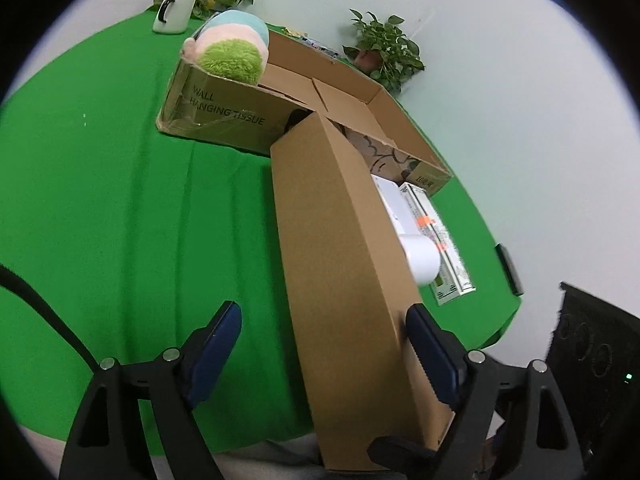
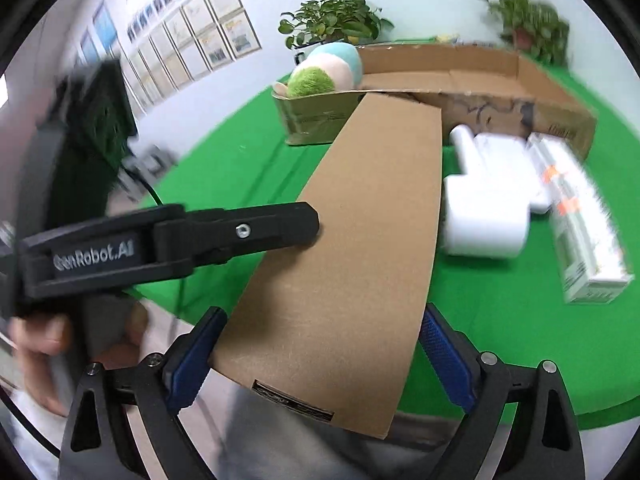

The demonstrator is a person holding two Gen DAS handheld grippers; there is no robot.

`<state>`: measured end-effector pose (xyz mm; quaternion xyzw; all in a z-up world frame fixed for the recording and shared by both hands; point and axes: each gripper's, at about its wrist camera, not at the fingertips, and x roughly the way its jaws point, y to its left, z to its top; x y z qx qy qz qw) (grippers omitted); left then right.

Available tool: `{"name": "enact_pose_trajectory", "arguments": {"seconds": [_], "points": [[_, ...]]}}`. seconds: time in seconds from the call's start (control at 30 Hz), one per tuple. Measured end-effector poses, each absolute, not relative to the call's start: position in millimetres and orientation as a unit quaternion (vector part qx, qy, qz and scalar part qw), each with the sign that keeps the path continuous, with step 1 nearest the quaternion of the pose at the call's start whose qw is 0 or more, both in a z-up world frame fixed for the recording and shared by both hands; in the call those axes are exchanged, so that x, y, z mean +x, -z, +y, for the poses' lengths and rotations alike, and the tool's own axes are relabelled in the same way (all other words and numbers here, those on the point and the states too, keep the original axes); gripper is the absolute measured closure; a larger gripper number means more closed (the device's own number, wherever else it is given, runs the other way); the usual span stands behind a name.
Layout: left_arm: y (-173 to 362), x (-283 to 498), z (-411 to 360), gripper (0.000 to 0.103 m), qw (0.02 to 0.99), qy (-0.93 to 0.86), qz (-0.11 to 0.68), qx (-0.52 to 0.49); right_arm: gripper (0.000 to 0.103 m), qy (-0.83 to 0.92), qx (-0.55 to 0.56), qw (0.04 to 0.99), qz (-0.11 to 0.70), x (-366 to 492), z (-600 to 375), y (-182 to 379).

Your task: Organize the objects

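A long plain brown cardboard box [image 1: 344, 264] lies tilted over the green table, its far end resting on the rim of a large open carton [image 1: 224, 108]. It also shows in the right wrist view [image 2: 360, 240]. My right gripper [image 2: 320, 344] straddles the box's near end, with both blue pads against its sides. My left gripper [image 1: 324, 344] is wide open; its right finger [image 1: 432, 344] touches the box's side and its left finger stands apart. The left gripper also appears from the side in the right wrist view [image 2: 304, 224].
A pastel plush toy [image 1: 232, 48] sits in the carton's corner. White rolls [image 2: 488, 200] and a printed white box [image 2: 584, 224] lie on the green cloth [image 1: 120, 200] right of the brown box. Potted plants [image 1: 384, 48] and a white mug [image 1: 172, 12] stand at the back. A black speaker [image 1: 592, 360] stands off the table.
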<state>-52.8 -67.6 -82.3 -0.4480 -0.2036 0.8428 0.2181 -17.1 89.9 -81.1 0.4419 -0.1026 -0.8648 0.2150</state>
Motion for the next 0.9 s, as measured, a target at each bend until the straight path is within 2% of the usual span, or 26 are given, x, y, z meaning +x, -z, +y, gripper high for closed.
{"name": "enact_pose_trajectory", "arguments": {"seconds": [0.1, 0.23, 0.43, 0.67, 0.8, 0.9], "points": [[87.0, -53.1, -73.7, 0.018, 0.229, -0.828, -0.237, -0.454, 0.01, 0.849, 0.442, 0.251, -0.147, -19.0, 96.1, 84.4], [85.0, -50.7, -70.1, 0.037, 0.235, -0.824, -0.244, -0.454, 0.01, 0.822, 0.445, 0.301, -0.19, -21.9, 99.6, 91.0], [71.0, -44.5, -58.2, 0.037, 0.197, -0.845, -0.208, -0.451, 0.009, 0.795, 0.451, 0.335, -0.227, -26.7, 106.2, 97.8], [61.7, -46.7, -40.5, 0.037, 0.169, -0.859, -0.166, -0.454, 0.005, 0.835, 0.427, 0.303, -0.166, -24.8, 112.6, 84.2], [51.7, -49.8, -38.2, 0.037, 0.168, -0.868, -0.159, -0.438, 0.005, 0.865, 0.404, 0.275, -0.111, -19.9, 119.8, 65.5], [46.3, -49.4, -37.1, 0.039, 0.181, -0.87, -0.167, -0.428, 0.005, 0.873, 0.393, 0.27, -0.103, -16.1, 125.2, 55.6]]}}
